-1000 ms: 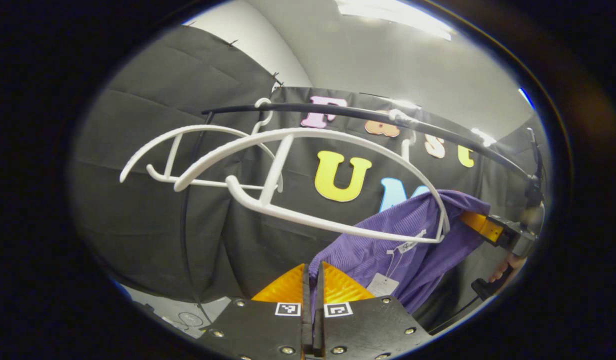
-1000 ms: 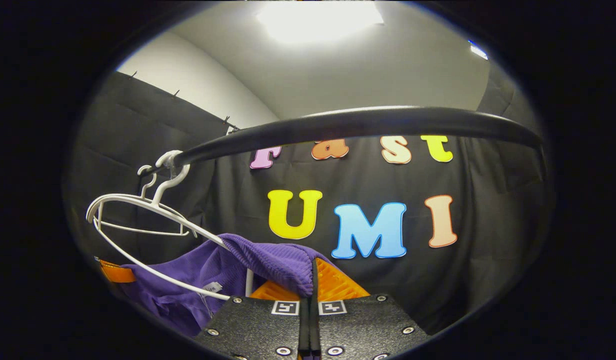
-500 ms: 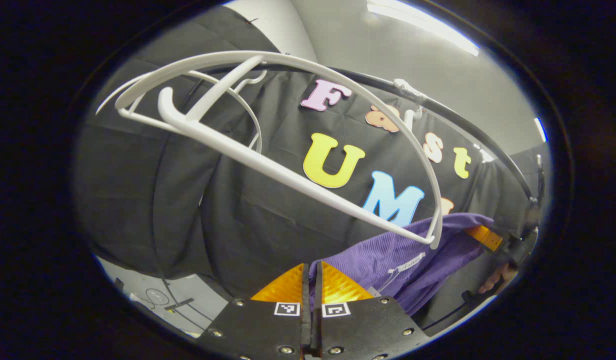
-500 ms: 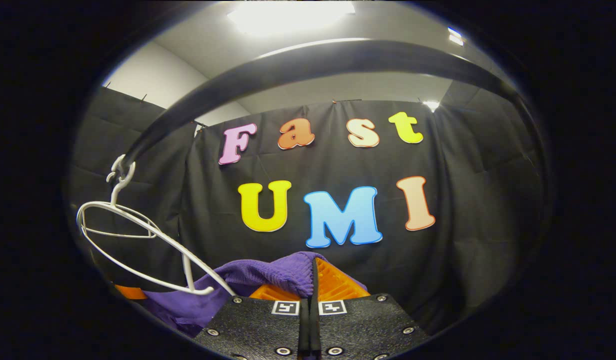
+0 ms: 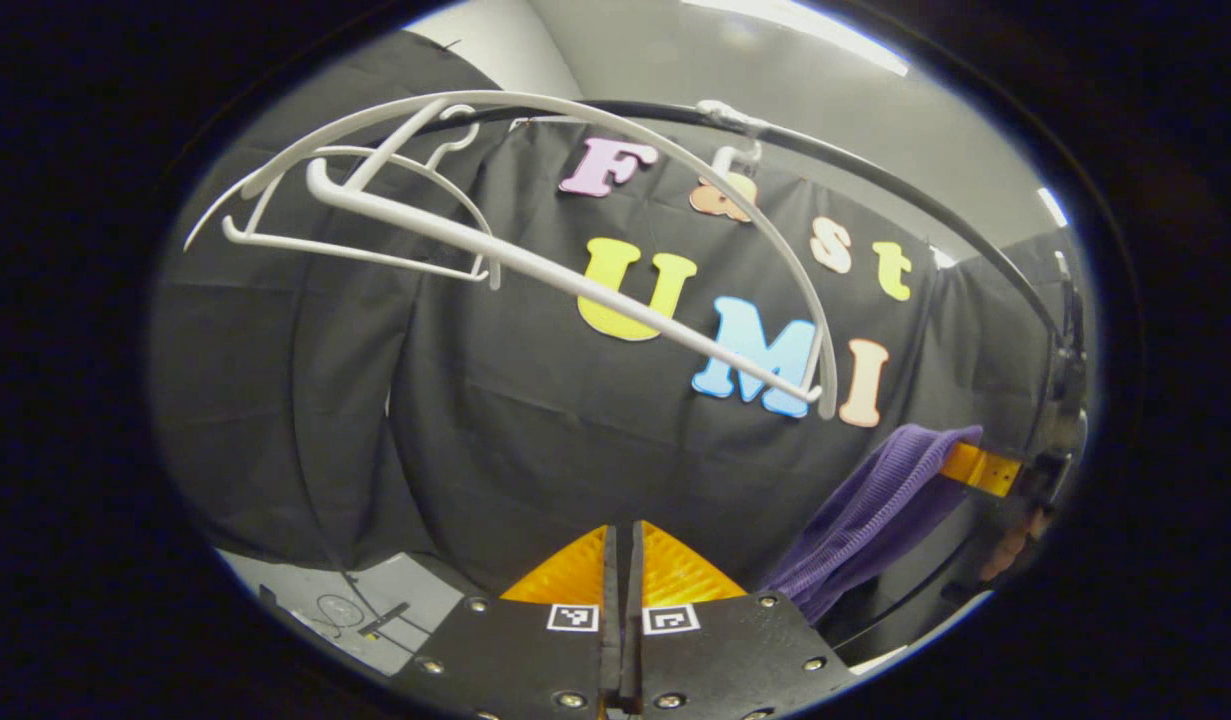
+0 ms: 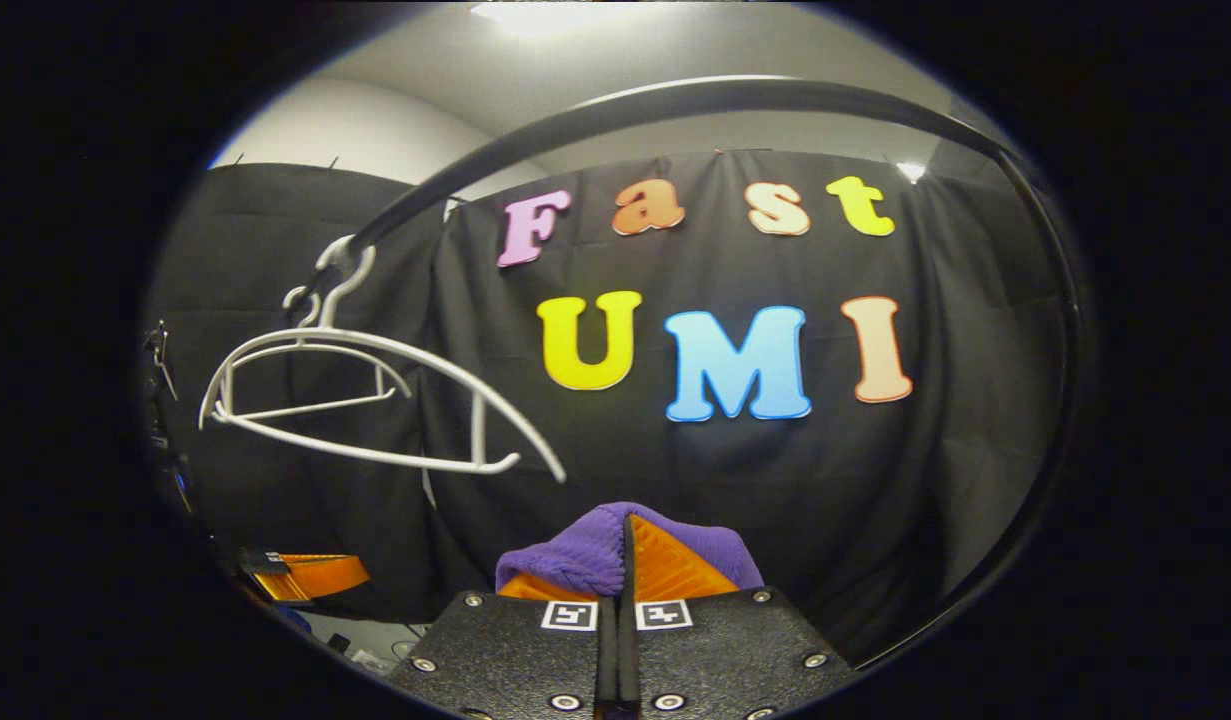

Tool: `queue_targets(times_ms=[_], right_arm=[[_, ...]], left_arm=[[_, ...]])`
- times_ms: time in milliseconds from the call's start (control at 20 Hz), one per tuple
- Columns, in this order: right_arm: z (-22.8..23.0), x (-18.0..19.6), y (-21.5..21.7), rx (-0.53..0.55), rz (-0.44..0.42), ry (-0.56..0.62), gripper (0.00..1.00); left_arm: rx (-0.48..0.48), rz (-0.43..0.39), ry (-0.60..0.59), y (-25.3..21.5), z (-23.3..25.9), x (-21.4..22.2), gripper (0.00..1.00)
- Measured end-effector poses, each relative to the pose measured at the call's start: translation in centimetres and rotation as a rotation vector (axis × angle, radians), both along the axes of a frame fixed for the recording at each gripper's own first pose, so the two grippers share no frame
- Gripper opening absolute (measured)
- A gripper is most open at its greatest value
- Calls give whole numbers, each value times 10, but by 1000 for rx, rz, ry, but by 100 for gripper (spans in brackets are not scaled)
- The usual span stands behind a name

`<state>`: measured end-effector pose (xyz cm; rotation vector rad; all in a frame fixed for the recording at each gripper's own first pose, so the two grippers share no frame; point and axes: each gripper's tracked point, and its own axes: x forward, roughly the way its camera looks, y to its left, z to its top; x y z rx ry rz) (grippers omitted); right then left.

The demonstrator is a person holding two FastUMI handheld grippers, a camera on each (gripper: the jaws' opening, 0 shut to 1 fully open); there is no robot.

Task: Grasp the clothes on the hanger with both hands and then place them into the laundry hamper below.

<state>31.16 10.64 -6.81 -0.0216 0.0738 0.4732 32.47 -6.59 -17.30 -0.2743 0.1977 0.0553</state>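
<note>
One purple garment hangs at the lower right of my left gripper view, draped down from the right gripper at the right edge, where a hand shows just below it. In my right gripper view the same purple cloth bunches at bottom center, pinched between that gripper's two fingers, which press together on it. My left gripper sits at the bottom center of its own view with the fingers drawn together to a thin slit; I see no cloth between them, and the garment lies well to the right of them. Two white hangers hang bare from the black rail across the upper part of the left gripper view, the nearer one tilted down toward the right. In the right gripper view both hangers sit at the left, hooked on the rail arching overhead.
</note>
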Motion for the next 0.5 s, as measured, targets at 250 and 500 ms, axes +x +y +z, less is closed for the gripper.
queue_targets(times_ms=[250, 500], right_arm=[[42, -79, 29, 39, 94, 23, 0], [60, -144, 57, 44, 35, 3, 0]], left_arm=[[3, -129, -19, -28, -8, -76, 1], [-7, -189, -42, 6, 0, -133, 1]])
